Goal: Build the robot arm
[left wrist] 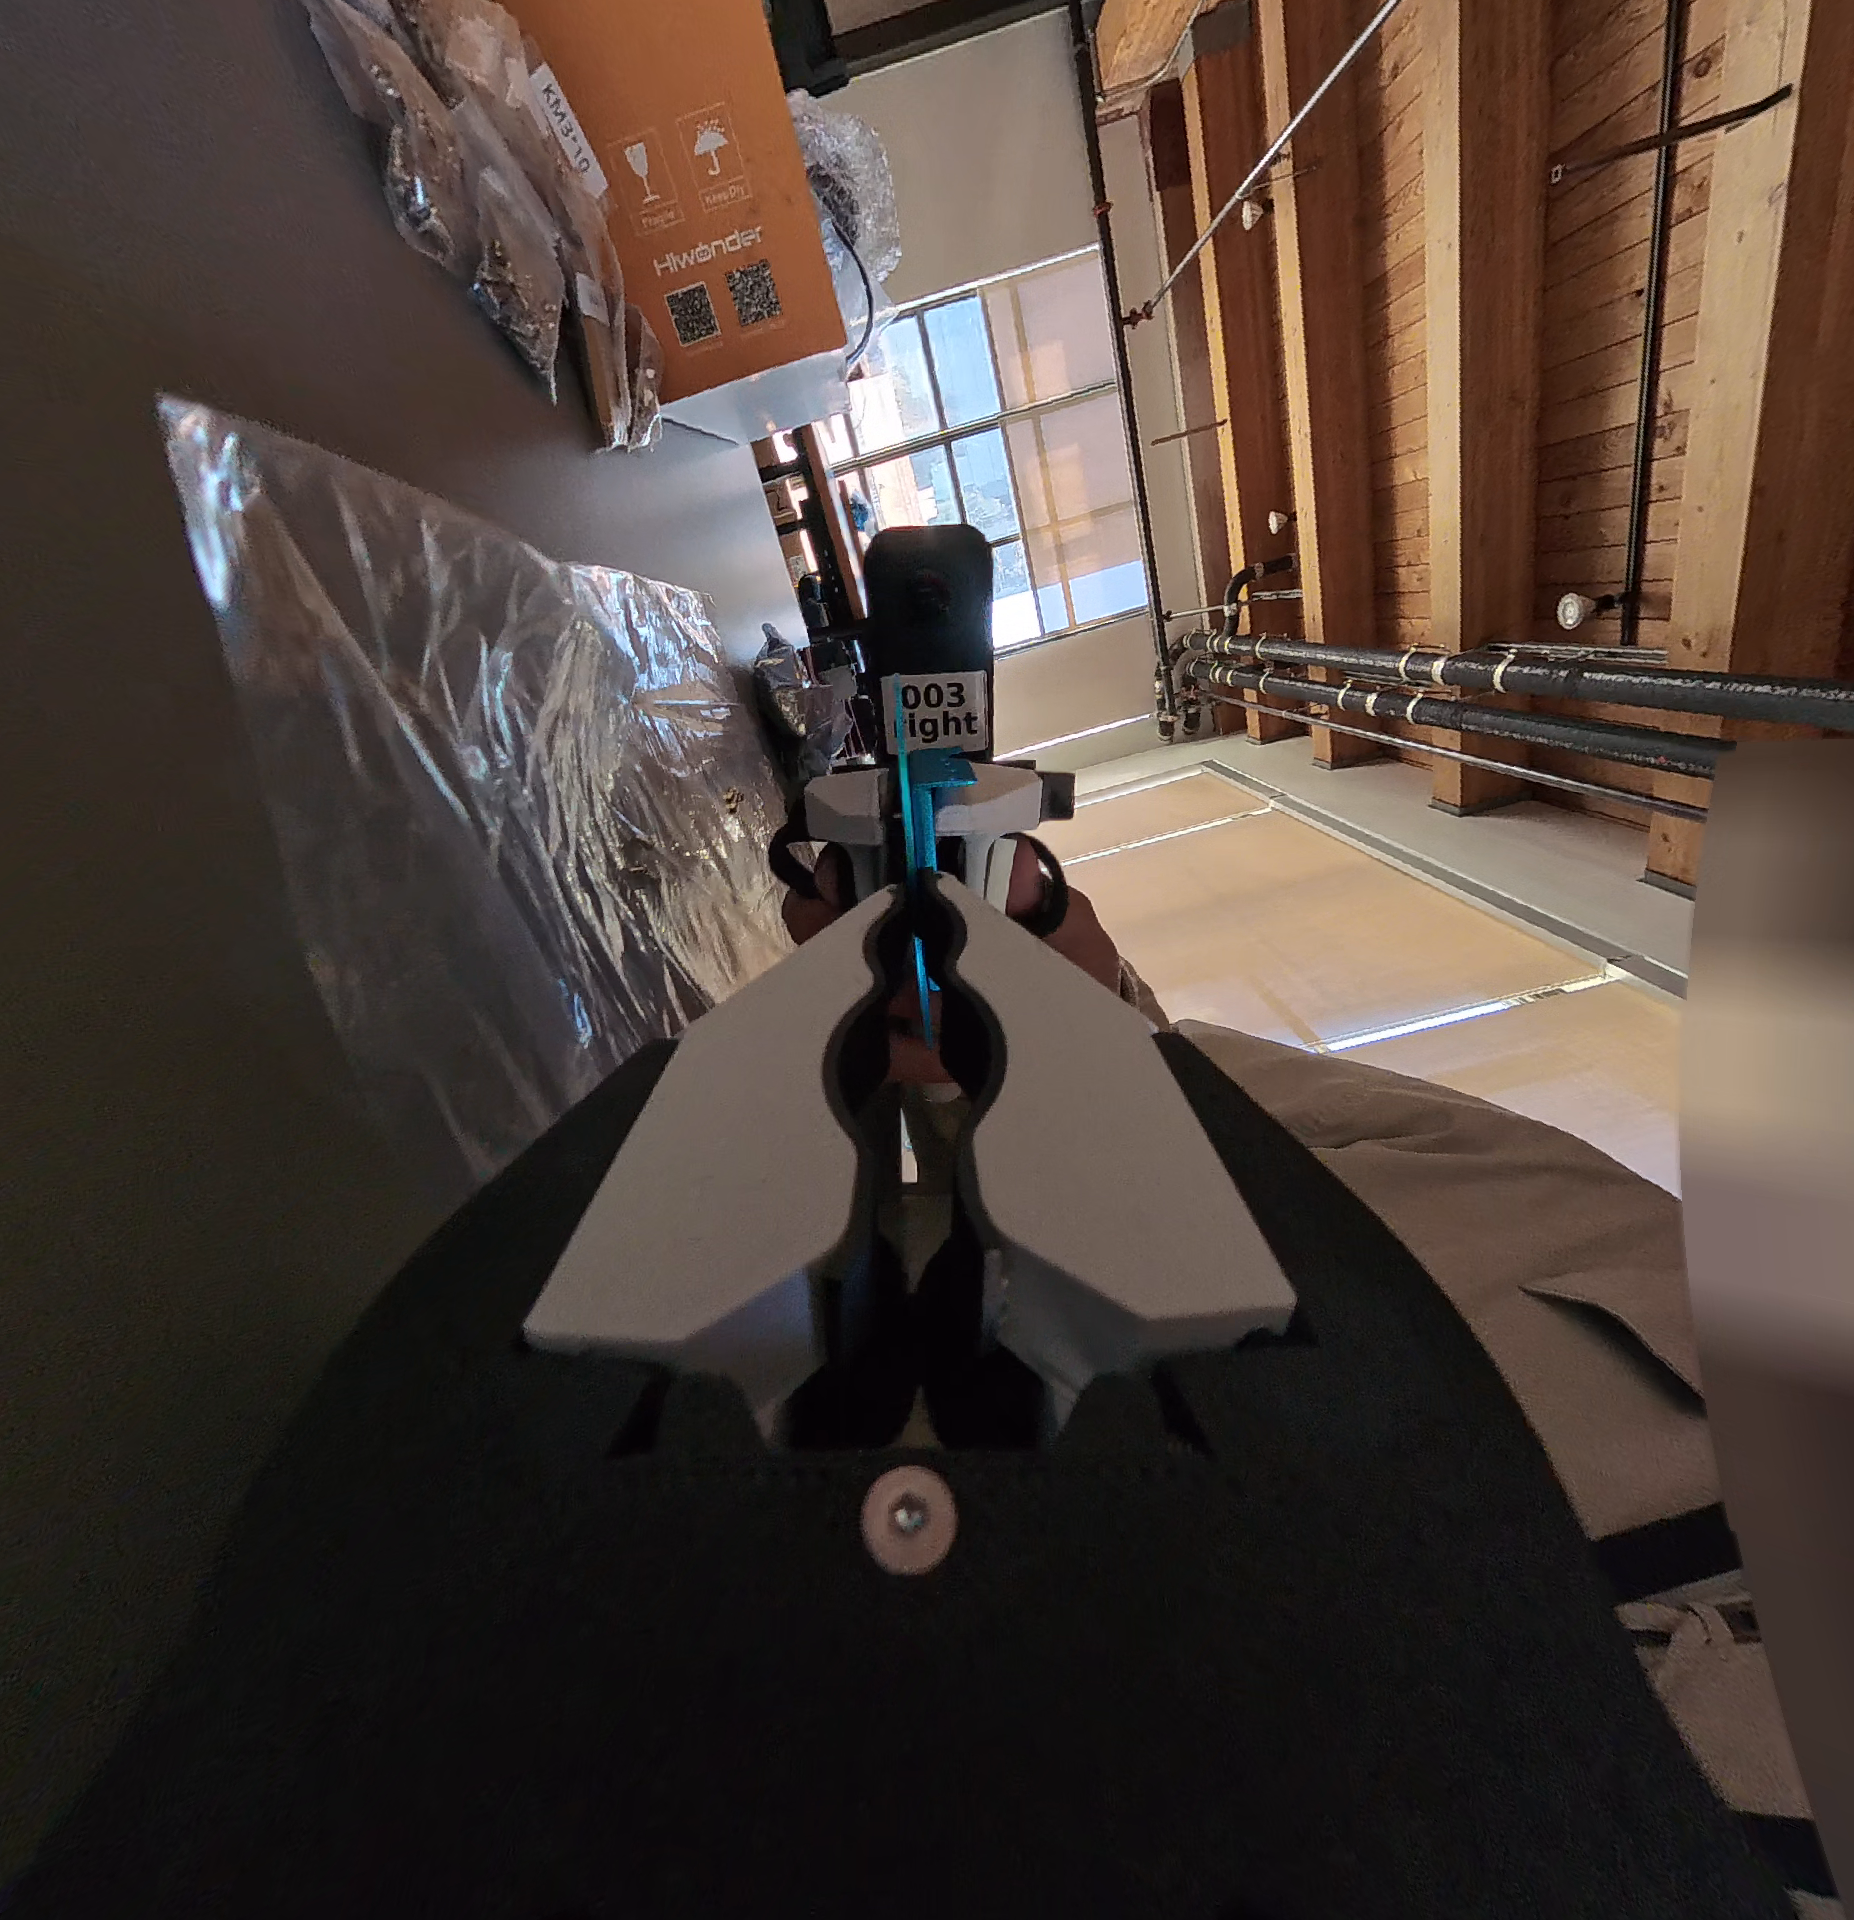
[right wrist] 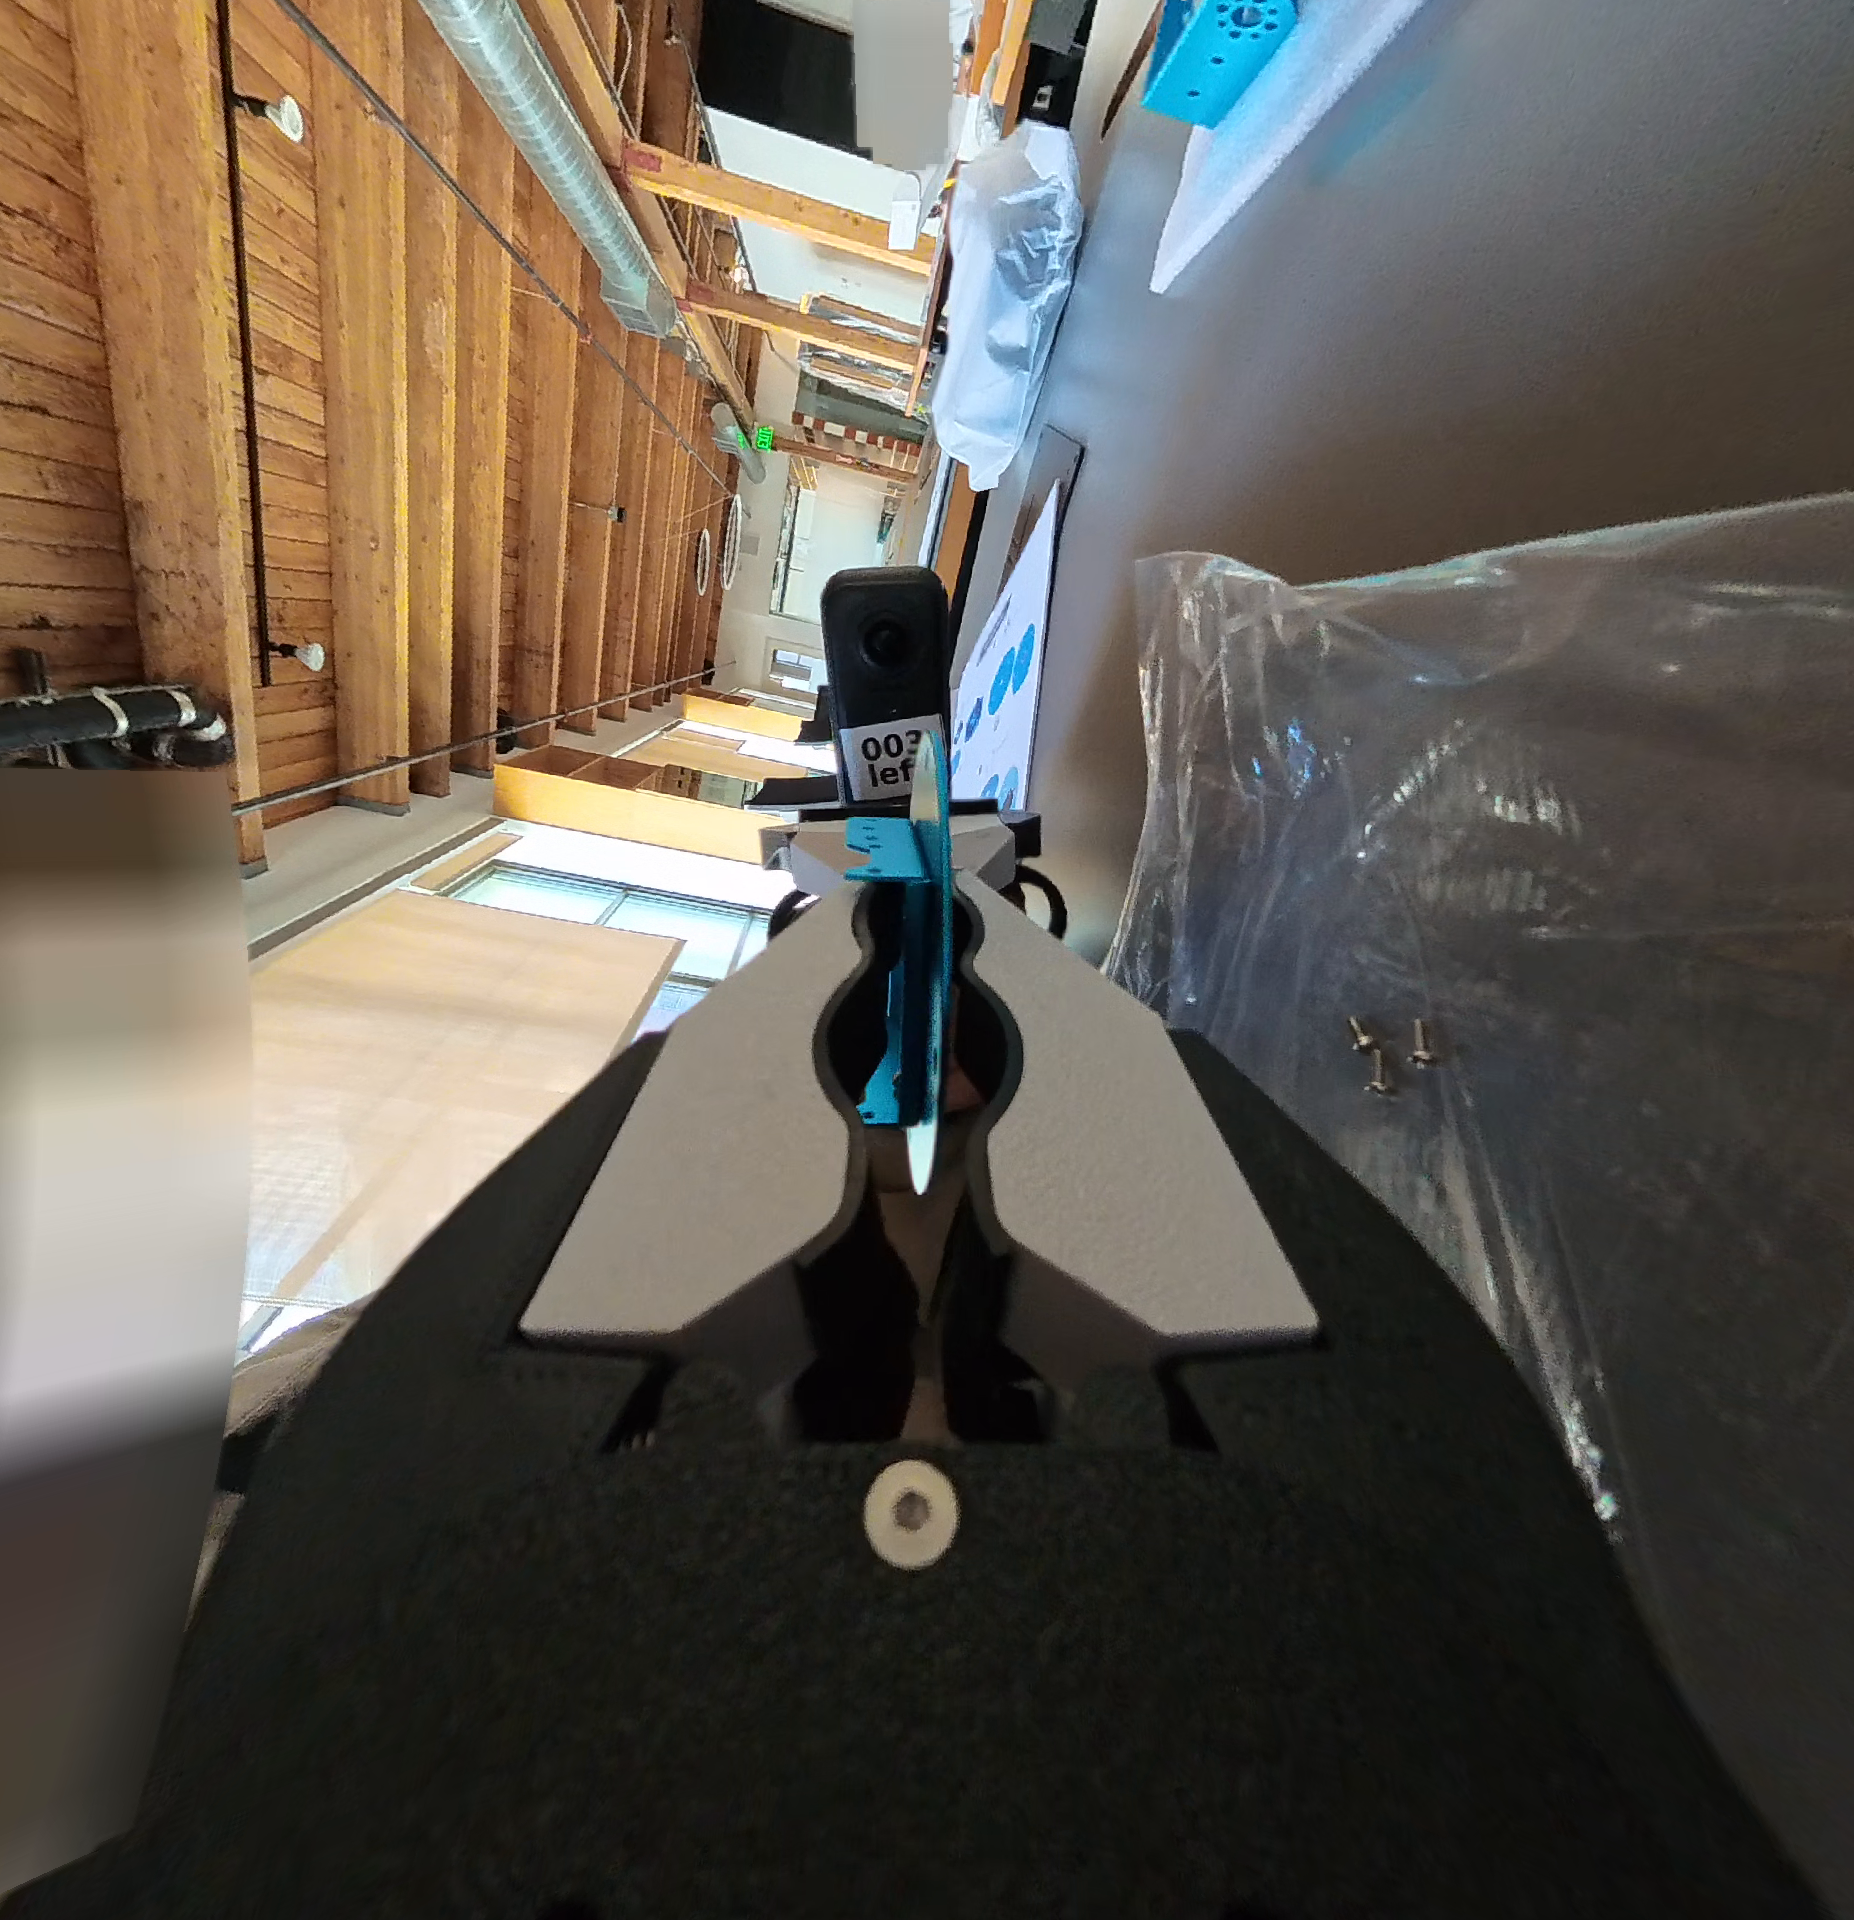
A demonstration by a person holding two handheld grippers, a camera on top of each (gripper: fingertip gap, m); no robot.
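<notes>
Both views are rolled on their side. My left gripper point(left wrist: 918, 902) and right gripper point(right wrist: 918, 896) face each other tip to tip. Between them is a thin blue metal bracket point(left wrist: 921, 966), seen edge-on. It also shows in the right wrist view point(right wrist: 907, 1023), with a flange and a pale thin plate along it. Each gripper's fingertips are pinched on the bracket. The right gripper point(left wrist: 928, 805) shows beyond my left fingers, held by a hand point(left wrist: 1037, 883). The left gripper point(right wrist: 892, 847) shows beyond my right fingers.
A crumpled clear plastic bag point(left wrist: 466, 748) lies on the grey table point(left wrist: 123, 416); three small screws point(right wrist: 1385, 1049) lie on it. An orange cardboard box point(left wrist: 684, 166) and bags of hardware point(left wrist: 487, 208) stand farther off. A blue part on white foam point(right wrist: 1214, 52) and a white bag point(right wrist: 1006, 291) are beyond. Both grippers' tips are close together, under 4 cm apart.
</notes>
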